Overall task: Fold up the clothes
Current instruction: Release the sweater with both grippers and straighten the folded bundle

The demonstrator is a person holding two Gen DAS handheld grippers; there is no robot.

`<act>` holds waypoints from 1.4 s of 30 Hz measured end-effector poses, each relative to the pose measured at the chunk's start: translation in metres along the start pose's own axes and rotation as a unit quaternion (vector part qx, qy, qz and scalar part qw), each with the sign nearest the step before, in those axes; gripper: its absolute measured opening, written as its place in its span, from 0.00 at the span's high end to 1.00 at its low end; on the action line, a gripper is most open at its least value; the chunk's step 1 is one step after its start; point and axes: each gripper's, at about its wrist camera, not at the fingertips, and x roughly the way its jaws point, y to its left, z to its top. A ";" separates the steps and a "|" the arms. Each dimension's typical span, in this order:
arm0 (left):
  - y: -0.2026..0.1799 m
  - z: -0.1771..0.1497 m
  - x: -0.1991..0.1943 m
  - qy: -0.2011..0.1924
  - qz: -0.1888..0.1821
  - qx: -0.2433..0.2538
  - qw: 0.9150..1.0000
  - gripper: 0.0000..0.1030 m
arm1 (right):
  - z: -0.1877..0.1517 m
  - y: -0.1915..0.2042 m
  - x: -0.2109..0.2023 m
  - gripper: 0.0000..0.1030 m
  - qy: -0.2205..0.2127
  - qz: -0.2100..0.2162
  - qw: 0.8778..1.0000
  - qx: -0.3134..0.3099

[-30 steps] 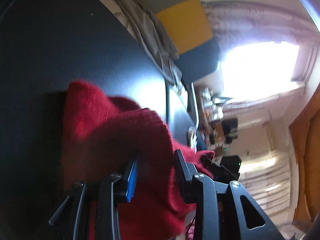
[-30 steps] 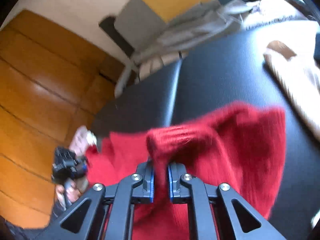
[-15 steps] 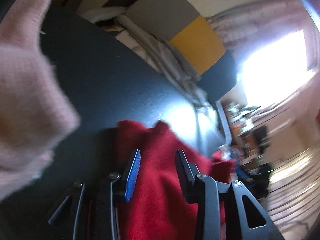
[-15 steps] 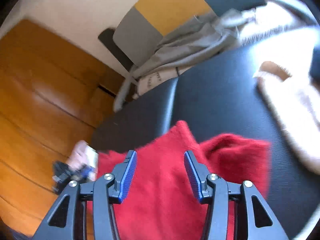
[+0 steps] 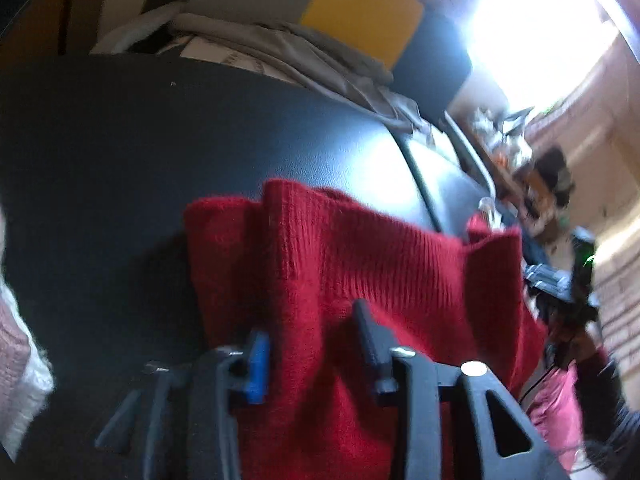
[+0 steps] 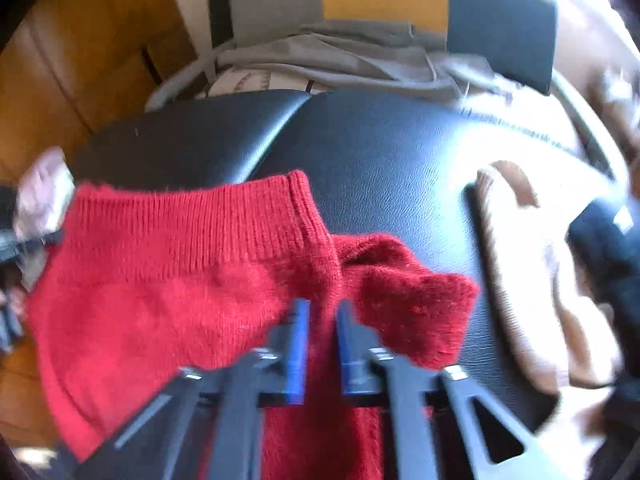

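Between my right gripper's [image 6: 322, 316] blue pads, a bunched fold of the red knit sweater [image 6: 192, 280] is pinched; the jaws stand nearly together, clamped on the cloth. My left gripper [image 5: 310, 336] is closing on the same sweater [image 5: 360, 264], with red knit filling the gap between its fingers, which stand wider apart than the right pair. The sweater lies on the black leather surface [image 6: 380, 140], its ribbed hem stretched between the two grippers and the rest hanging toward the cameras. The right wrist view alone shows a beige knit garment [image 6: 536, 288] lying on the leather, apart from the sweater. The left wrist view alone shows a bright window [image 5: 536, 28]. Both views show grey cloth [image 6: 340, 60] heaped beyond the surface's far edge.
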 end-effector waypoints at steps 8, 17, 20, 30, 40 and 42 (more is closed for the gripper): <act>0.011 0.002 -0.029 -0.067 0.007 -0.044 0.997 0.91 | -0.029 -0.026 -0.026 0.93 -0.001 -0.124 0.992 0.011; 0.036 -0.019 -0.011 -0.047 0.030 -0.113 0.992 0.81 | -0.041 -0.044 -0.003 0.92 0.010 -0.121 0.990 0.068; 0.041 -0.031 -0.033 -0.063 -0.001 -0.138 0.988 0.70 | -0.041 -0.046 -0.015 0.79 -0.003 -0.116 0.989 0.088; 0.037 -0.121 -0.071 -0.040 -0.049 -0.125 0.990 0.60 | -0.079 0.038 -0.077 0.44 -0.077 -0.034 0.996 0.020; 0.009 -0.124 -0.051 -0.020 -0.030 -0.078 0.996 0.93 | -0.123 0.049 -0.055 0.39 -0.034 -0.028 0.997 0.069; 0.008 -0.124 -0.063 -0.022 -0.032 -0.059 0.997 0.93 | -0.124 0.048 -0.055 0.38 -0.031 -0.029 0.996 0.076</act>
